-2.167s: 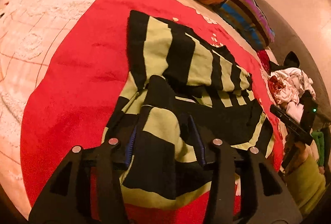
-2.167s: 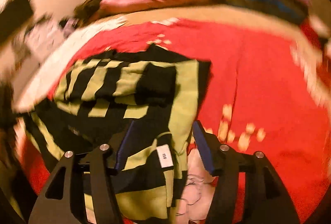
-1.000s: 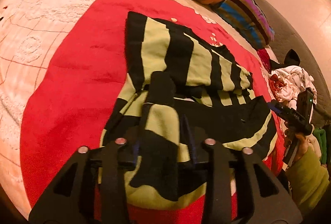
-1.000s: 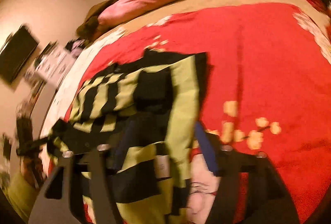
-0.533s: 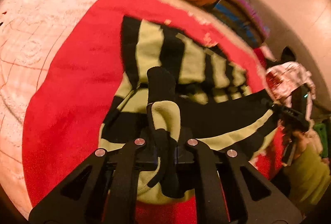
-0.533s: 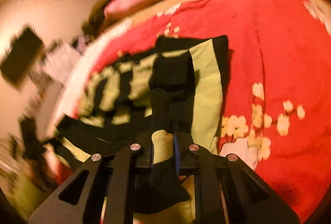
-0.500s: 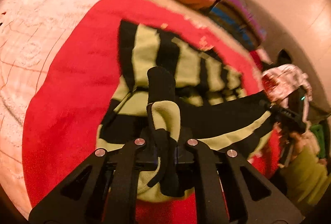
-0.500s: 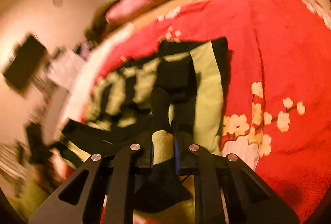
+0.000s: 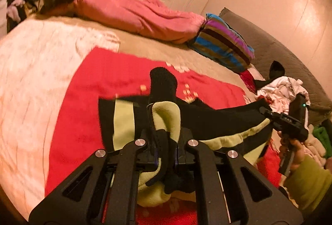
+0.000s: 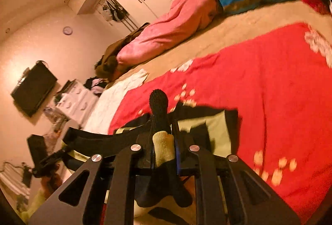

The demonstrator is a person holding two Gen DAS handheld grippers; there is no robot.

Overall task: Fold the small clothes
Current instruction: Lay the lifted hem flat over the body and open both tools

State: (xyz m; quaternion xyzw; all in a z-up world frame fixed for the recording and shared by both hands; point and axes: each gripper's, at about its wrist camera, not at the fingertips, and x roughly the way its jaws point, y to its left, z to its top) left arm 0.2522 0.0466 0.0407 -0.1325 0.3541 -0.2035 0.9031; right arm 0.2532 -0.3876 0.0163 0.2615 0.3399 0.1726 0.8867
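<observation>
Both grippers are pinched tight on the striped top: the left gripper and the right gripper each clamp a bunched corner of its near hem, which hangs stretched between them above the red blanket. The rest of the top trails away ahead of the jaws, lying on the blanket; so the fold, I judge, runs forward, both hands equally near.

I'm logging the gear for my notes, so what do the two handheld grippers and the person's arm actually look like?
Both the left gripper and the right gripper are matte black, with angular cut-out frames, round silver bolt heads and blue-edged inner finger faces. Seen from the left wrist view, the right gripper's body shows a small green light, and the hand holding it wears an olive-green sleeve. No cables are visible.
</observation>
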